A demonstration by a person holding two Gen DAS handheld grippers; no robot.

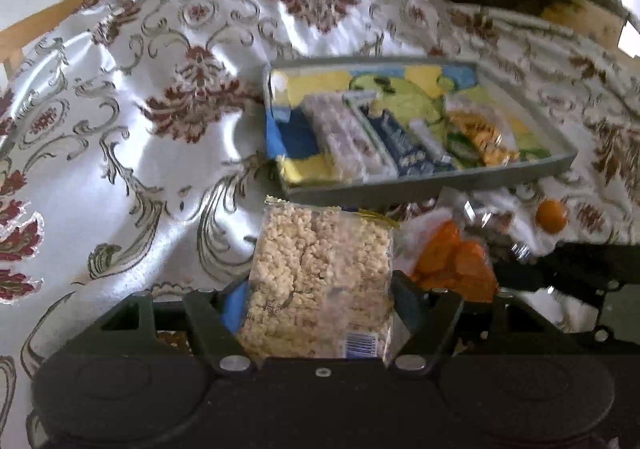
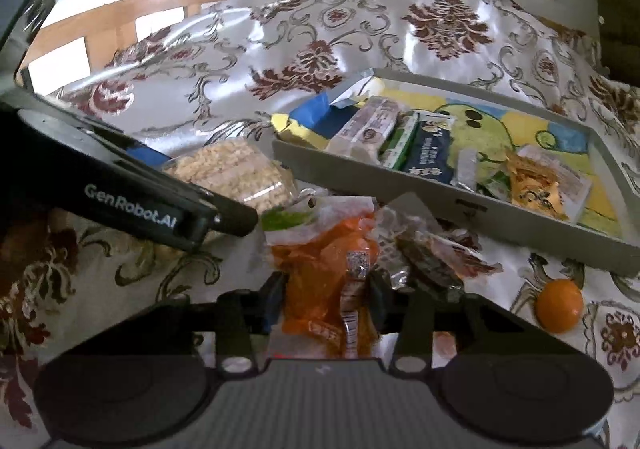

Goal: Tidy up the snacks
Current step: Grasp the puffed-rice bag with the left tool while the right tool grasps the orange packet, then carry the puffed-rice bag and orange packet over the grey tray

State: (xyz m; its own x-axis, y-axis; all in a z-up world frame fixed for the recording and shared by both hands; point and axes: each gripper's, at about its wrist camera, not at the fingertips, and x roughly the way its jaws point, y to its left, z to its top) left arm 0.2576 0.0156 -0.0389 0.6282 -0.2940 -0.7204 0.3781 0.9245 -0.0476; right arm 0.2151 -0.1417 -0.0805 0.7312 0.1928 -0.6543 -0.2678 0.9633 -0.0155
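My left gripper [image 1: 316,289] is shut on a clear pack of puffed rice cake [image 1: 320,281], held just in front of the grey tray [image 1: 424,185]; the pack also shows in the right wrist view [image 2: 232,173]. My right gripper [image 2: 326,297] is shut on an orange snack bag [image 2: 324,273], which also shows in the left wrist view [image 1: 456,261]. The tray [image 2: 472,213] holds several snack packs: a pale wrapped bar [image 1: 340,133], a dark blue pack [image 1: 404,145] and an orange-yellow packet [image 1: 480,133]. A crumpled clear wrapper with dark contents [image 2: 428,257] lies beside the orange bag.
A small orange fruit [image 2: 559,305] lies on the floral tablecloth [image 1: 160,121] right of the bags, also seen in the left wrist view [image 1: 551,215]. The left gripper's body [image 2: 132,189] crosses the right view. A wooden chair back [image 2: 120,13] stands beyond the table.
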